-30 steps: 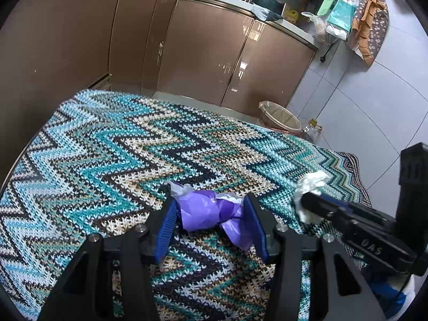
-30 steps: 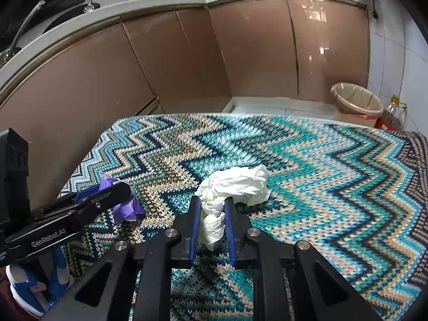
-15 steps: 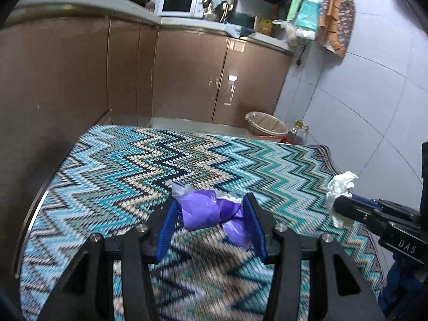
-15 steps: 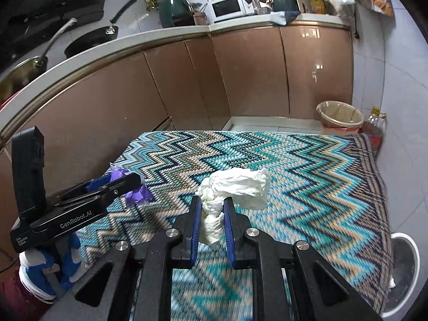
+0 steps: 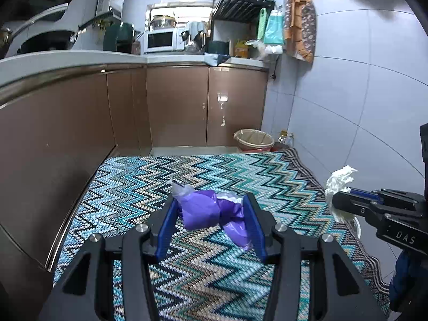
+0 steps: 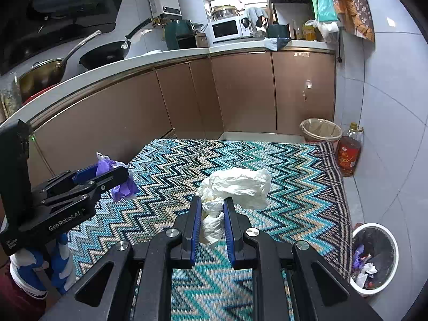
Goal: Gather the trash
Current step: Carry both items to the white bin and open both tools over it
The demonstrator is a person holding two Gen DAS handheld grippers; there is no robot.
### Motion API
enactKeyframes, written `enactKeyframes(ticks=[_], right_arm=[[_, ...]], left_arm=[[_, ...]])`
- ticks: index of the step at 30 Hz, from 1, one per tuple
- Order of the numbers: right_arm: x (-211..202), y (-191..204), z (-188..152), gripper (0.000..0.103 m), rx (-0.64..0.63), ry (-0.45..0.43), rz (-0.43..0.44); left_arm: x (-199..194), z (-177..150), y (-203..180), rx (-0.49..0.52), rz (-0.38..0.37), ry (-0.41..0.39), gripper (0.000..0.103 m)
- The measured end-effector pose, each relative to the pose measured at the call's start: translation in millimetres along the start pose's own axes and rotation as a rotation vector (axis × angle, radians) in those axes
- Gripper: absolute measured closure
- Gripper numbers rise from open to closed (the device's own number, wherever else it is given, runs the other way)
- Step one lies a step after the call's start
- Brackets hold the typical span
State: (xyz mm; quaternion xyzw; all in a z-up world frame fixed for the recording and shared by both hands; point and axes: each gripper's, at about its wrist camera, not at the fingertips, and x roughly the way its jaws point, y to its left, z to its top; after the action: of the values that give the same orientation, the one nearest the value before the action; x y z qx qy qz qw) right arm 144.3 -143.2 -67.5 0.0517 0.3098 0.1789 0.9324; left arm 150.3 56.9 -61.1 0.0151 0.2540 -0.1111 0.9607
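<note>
My left gripper (image 5: pixel 211 210) is shut on a crumpled purple plastic bag (image 5: pixel 206 210) and holds it above the zigzag-patterned cloth (image 5: pixel 187 176); it also shows in the right wrist view (image 6: pixel 107 172) with the purple bag (image 6: pixel 120 184). My right gripper (image 6: pixel 212 208) is shut on a crumpled white tissue (image 6: pixel 238 184), held above the cloth (image 6: pixel 294 176); it shows in the left wrist view (image 5: pixel 338 198) with the tissue (image 5: pixel 339 182). A white trash bin (image 6: pixel 374 256) with rubbish inside stands on the floor at the lower right.
Brown kitchen cabinets (image 6: pixel 240 96) run along the left and far side. A beige lined bin (image 6: pixel 319 129) and an oil bottle (image 6: pixel 347 149) stand past the cloth's far right corner. The tiled wall (image 5: pixel 347 107) is on the right.
Both grippers have risen and tilted up with their trash held, so the cloth sits lower and more of the kitchen and the white bin come into view.
</note>
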Motion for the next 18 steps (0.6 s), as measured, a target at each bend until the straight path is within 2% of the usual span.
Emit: enactKeyframes(ticks=[9,14,18], right_arm=[[-48,-8,-16,0.088,0.011,-0.051,-0.017],[-73,-33,-24,0.088,0.045,-0.091,-0.046],[-90,-66,-32,0.088,0.087,-0.116,-0.09]], left_arm=[[-31,-4,-31,0.059,0.008,-0.015,0.056],[-25,-1,-62,0.111,-0.013,0.016,0.056],[-7,3,-97,0.15,-0.07,0.06,0.056]])
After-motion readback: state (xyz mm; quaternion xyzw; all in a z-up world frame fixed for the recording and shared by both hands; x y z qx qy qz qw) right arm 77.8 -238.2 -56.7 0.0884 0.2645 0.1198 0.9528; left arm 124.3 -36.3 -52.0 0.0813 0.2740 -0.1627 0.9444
